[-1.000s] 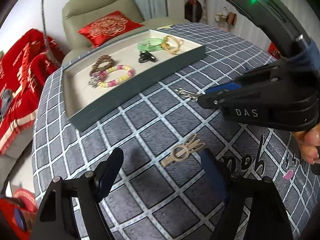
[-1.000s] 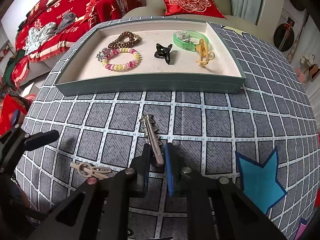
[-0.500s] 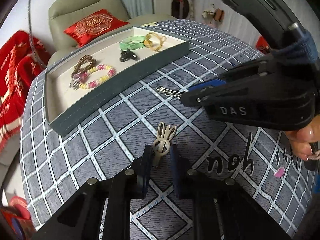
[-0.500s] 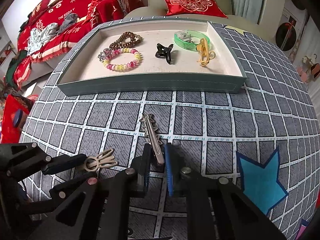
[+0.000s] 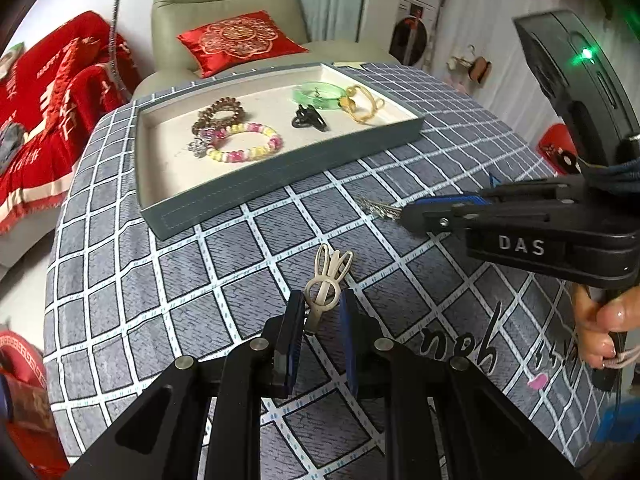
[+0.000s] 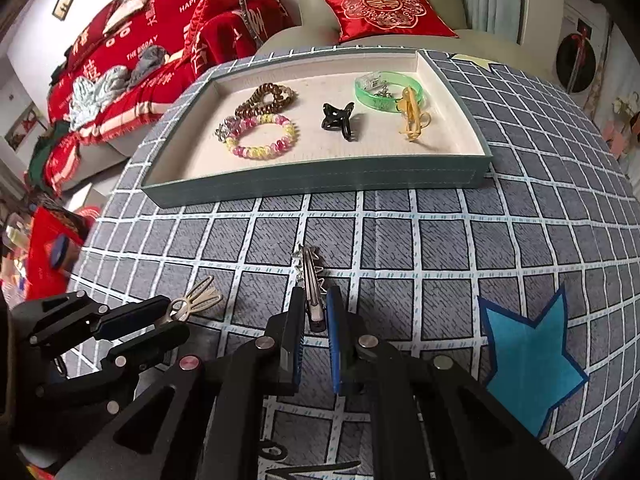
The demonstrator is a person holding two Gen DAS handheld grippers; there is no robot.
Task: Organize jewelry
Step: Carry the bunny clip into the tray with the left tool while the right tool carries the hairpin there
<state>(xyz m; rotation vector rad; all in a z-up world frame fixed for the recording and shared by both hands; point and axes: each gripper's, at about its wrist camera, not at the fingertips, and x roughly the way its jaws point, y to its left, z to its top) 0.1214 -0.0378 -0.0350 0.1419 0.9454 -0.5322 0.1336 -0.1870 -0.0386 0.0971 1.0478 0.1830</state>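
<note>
My left gripper (image 5: 320,314) is shut on the stem of a beige rabbit-shaped hair clip (image 5: 328,276), whose ears point toward the tray. My right gripper (image 6: 314,312) is shut on the near end of a silver hair clip (image 6: 309,272) lying on the checked tablecloth. The right wrist view shows the left gripper (image 6: 168,320) at the lower left with the beige clip (image 6: 196,300). In the left wrist view the right gripper (image 5: 408,216) comes in from the right with the silver clip (image 5: 380,208). A grey-green tray (image 5: 240,196) lies beyond both.
The tray (image 6: 320,180) holds a brown coil tie (image 6: 266,100), a pink and yellow bead bracelet (image 6: 260,136), a black claw clip (image 6: 338,118), a green bangle (image 6: 388,90) and a yellow clip (image 6: 414,116). A person's fingers (image 5: 600,324) grip the right handle. An armchair with a red cushion (image 6: 384,10) stands behind the table.
My left gripper has closed from wide open onto the beige rabbit clip, which now points toward the tray. The right gripper has stayed shut on the silver clip.
</note>
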